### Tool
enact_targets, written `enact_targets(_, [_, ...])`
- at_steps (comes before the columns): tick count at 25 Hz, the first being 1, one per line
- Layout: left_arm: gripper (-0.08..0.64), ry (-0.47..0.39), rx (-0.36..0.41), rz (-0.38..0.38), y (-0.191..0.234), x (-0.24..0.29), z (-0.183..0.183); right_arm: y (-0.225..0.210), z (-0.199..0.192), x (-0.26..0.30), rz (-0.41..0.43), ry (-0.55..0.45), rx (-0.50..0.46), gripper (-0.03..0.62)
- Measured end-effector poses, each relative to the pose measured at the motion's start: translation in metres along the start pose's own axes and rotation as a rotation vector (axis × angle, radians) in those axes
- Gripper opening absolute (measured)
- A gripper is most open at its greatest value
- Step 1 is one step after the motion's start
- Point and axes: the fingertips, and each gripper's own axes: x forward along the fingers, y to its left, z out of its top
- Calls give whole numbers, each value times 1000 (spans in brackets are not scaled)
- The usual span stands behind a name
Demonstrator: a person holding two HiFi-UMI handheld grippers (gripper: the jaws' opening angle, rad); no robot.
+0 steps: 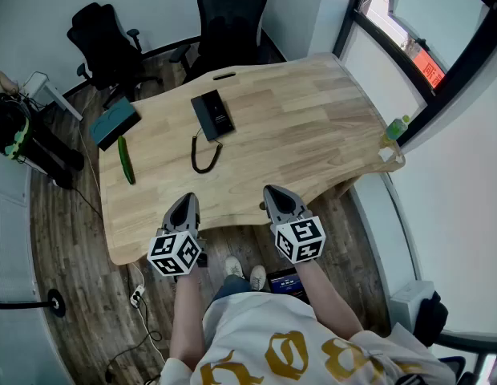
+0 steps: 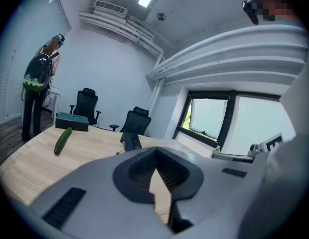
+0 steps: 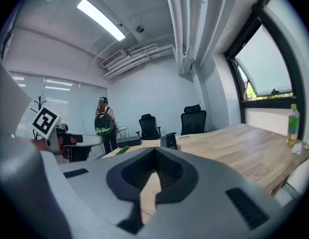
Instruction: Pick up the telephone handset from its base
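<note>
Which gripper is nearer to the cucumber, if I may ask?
Left. The left gripper is just below and right of the cucumber in the head view; the right gripper lies farther right.

Pale wood-grain table (image 1: 313, 119); black phone (image 1: 213, 115) at centre; green cucumber (image 1: 126, 160) and teal box (image 1: 115, 123) at left; black chairs (image 1: 231, 18); dark plank floor (image 1: 64, 239); grey left gripper (image 1: 187, 200) and right gripper (image 1: 274, 191), cubes (image 1: 175, 253) squared black-and-white.
</note>
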Motion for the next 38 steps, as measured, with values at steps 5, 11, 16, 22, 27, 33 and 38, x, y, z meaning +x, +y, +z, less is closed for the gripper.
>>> enact_targets(5, [6,-19,-22,30,9,-15,1,4,0,-11,-2,-6,-13,5])
enact_targets(11, [6,-33,-39,39,10,-20,2,3,6,-17,20,-31,26,5])
enact_targets(16, [6,-46,-41,30,7,-14,7,-3,8,-17,4,-33,24,6])
enact_targets(22, [6,-50,-37,24,6,2,15,-16,9,-5,-1,-23,36,5])
enact_targets(27, [6,-34,-54,32,19,26,15,-25,11,21,2,-10,31,6])
enact_targets(33, [6,-23,-60,13,38,71,27,-42,15,60,-16,11,39,5])
enact_targets(38, [6,19,-69,-14,60,114,28,-53,14,101,-36,51,34,6])
